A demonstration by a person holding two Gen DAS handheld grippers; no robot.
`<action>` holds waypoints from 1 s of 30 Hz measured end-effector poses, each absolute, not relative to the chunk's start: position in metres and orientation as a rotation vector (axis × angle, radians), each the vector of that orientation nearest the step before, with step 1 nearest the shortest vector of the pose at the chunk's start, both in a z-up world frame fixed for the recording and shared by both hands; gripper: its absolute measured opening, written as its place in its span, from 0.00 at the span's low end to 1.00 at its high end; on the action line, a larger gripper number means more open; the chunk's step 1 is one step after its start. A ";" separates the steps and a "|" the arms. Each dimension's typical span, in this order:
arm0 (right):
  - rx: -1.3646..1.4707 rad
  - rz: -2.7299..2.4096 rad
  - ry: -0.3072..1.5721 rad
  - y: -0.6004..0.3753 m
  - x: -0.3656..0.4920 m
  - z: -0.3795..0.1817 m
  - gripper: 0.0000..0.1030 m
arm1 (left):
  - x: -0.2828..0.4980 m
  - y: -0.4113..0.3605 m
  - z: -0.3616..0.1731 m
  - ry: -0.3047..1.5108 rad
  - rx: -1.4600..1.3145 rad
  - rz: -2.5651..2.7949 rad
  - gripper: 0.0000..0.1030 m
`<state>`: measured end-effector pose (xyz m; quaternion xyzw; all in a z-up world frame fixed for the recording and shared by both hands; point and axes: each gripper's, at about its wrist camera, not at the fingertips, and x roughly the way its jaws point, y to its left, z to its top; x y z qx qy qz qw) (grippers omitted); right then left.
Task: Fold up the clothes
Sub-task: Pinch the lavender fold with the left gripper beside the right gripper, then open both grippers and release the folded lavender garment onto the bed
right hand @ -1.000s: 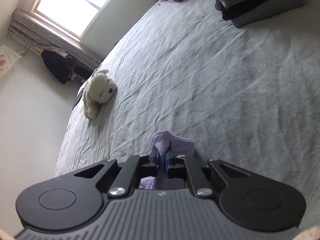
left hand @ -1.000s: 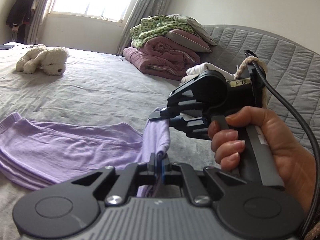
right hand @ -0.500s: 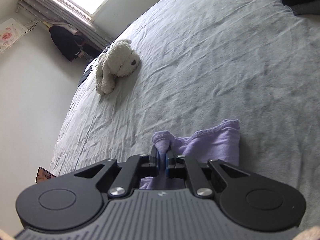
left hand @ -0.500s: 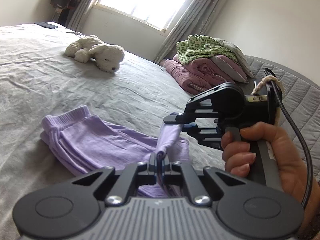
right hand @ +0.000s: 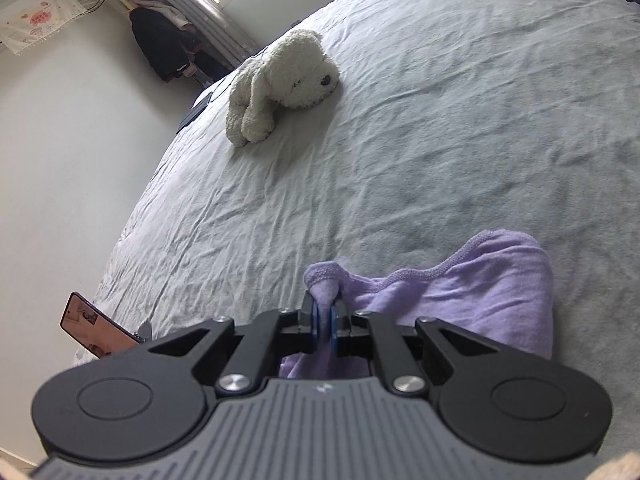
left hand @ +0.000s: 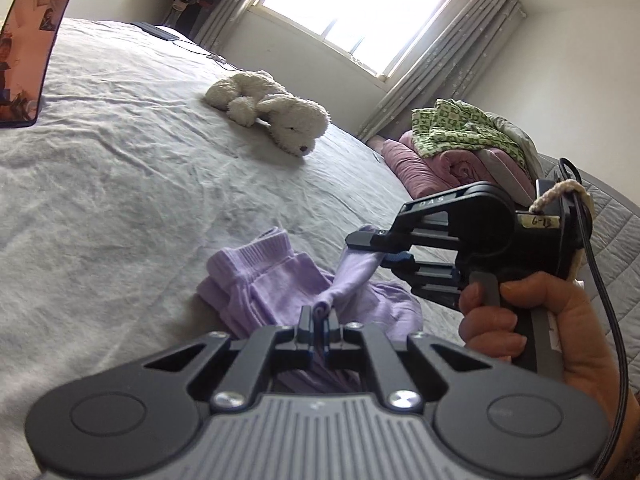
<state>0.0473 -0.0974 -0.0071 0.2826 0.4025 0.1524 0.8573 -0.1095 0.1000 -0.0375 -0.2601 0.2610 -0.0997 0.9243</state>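
Note:
A lilac knit garment (left hand: 260, 280) lies bunched on the grey bed sheet (left hand: 120, 184), its ribbed cuff end toward the stuffed dog. My left gripper (left hand: 320, 314) is shut on a pinched fold of its near edge. Beside it on the right, a hand holds my right gripper (left hand: 370, 246), shut on another corner of the same garment, and the cloth stretches between the two grips. In the right wrist view my right gripper (right hand: 324, 314) pinches a hemmed lilac corner, with the rest of the garment (right hand: 472, 292) lying to its right.
A white stuffed dog (left hand: 272, 112) lies farther up the bed. A phone (left hand: 28, 52) stands propped at the far left. Folded pink bedding with a green patterned cloth (left hand: 460, 148) is piled by the quilted headboard. A window and curtains are behind.
Both grippers have carried the held lilac edge across the bed toward the cuff end, doubling the garment over itself. The spread-out cloth is now a compact bunch. Both grips stayed shut.

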 end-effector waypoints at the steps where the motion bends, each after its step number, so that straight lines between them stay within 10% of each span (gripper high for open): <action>1: 0.589 0.330 0.842 -0.092 0.048 -0.008 0.08 | -0.110 0.104 -0.038 0.535 -0.534 -0.196 0.03; 30: 0.591 0.337 0.710 -0.117 0.038 0.010 0.36 | -0.085 0.113 -0.003 0.568 -0.333 -0.234 0.26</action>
